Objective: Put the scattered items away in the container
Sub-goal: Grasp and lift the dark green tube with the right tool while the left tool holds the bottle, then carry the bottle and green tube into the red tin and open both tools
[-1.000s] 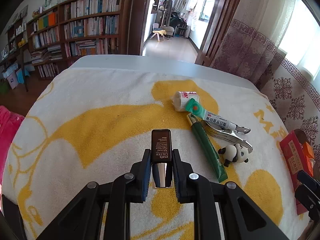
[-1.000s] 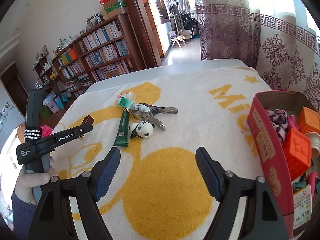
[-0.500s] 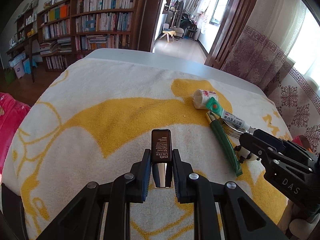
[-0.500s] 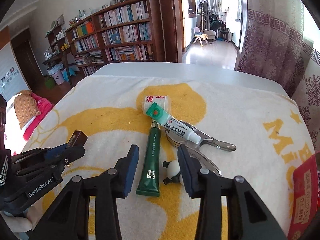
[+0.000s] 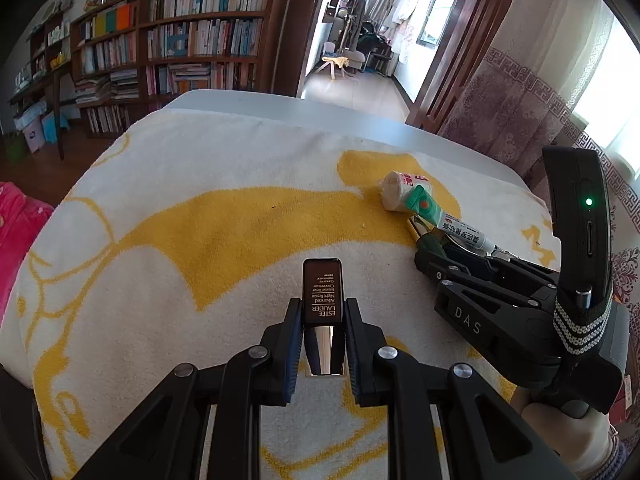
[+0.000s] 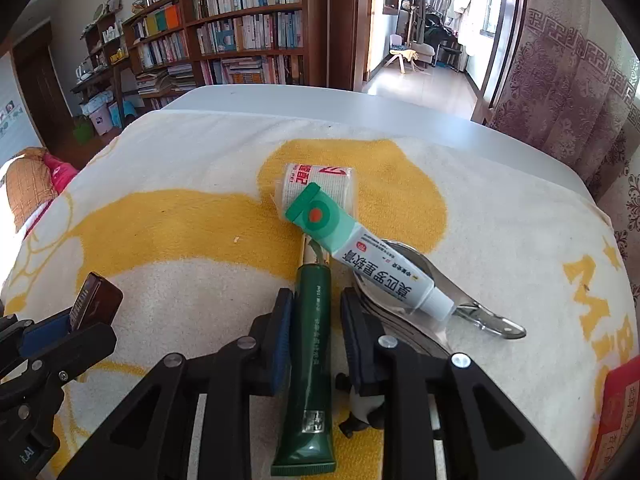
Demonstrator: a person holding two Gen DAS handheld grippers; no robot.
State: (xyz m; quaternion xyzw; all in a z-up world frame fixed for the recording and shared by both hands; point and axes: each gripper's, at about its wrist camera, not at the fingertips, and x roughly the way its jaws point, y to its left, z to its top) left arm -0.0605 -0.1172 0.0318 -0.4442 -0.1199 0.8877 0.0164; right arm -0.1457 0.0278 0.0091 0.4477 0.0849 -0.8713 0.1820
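Right claw [image 6: 313, 322] swung over from box, just closed on green tube [image 6: 311, 354]; soft, squishy, grip mid-body. Left claw [image 5: 322, 333] holding serum bottle [image 5: 322, 308]; glossy, slippery.

Sunlit room, bookshelves [image 5: 180, 44], patterned curtains [image 6: 568, 92]

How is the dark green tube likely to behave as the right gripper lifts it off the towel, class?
The dark green tube is long and thin, probably soft, so it may dent between the right gripper pads. Its crimped tail may droop. The white ointment tube lies across its neck, so that may slide off.
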